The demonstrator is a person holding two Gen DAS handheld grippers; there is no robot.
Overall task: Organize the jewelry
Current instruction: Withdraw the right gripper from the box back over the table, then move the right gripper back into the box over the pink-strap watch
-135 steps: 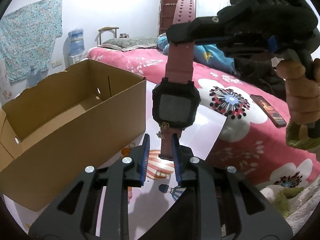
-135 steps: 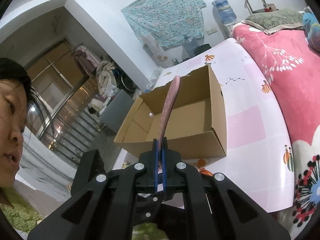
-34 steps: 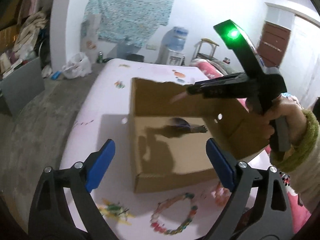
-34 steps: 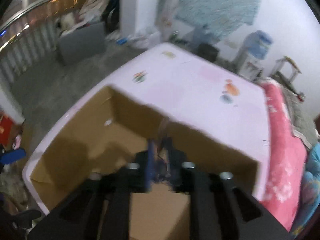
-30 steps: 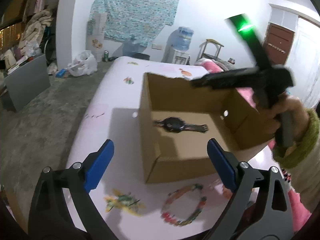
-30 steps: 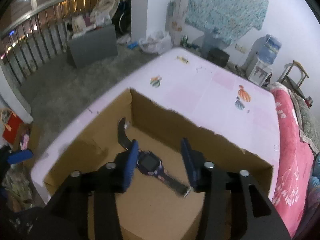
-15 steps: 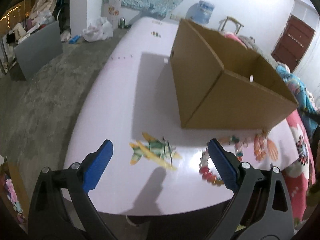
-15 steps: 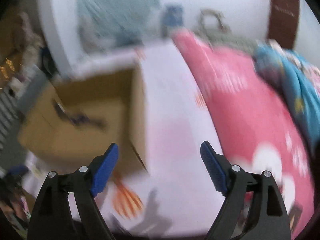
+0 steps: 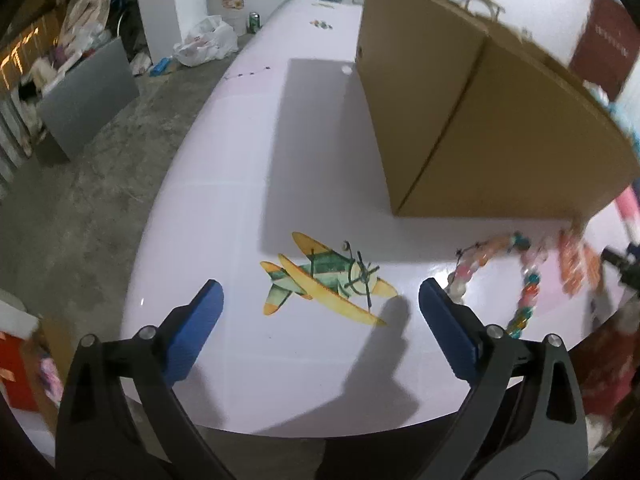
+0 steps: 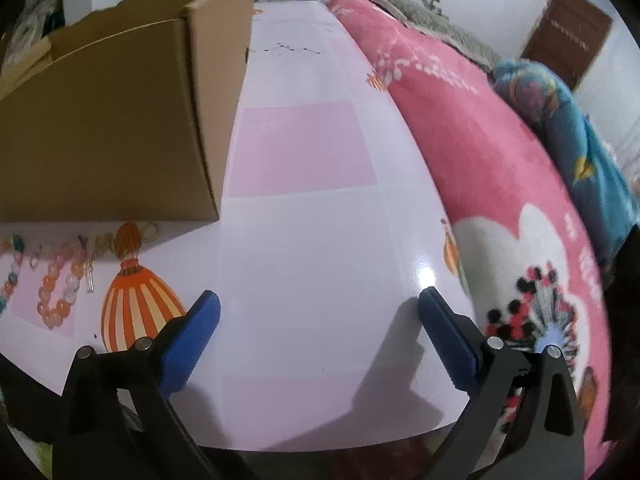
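Note:
The cardboard box point(image 9: 480, 120) stands on the pale table point(image 9: 248, 152); its inside is hidden in both views. In front of it lie a multicoloured bead bracelet point(image 9: 524, 292) and a blurred orange bead bracelet point(image 9: 576, 264). My left gripper point(image 9: 320, 300) hangs open over a printed airplane, left of the bracelets, with nothing between its fingers. My right gripper point(image 10: 318, 302) is over bare table to the right of the box point(image 10: 112, 120); its jaws are opening and hold nothing. The orange bracelet point(image 10: 52, 292) lies to its left, beside a small gold piece point(image 10: 104, 240) at the box's foot.
A bed with a pink flowered blanket point(image 10: 500, 160) runs along the table's right side. The table's front edge point(image 10: 320, 446) is close below both grippers. Grey floor point(image 9: 100, 184) and clutter lie to the left. A dark part shows at the left wrist view's right edge.
The right gripper let the watch go into the box, opened wide and swung right, away from the box. The left gripper sank toward the table, so the box's inside dropped out of sight.

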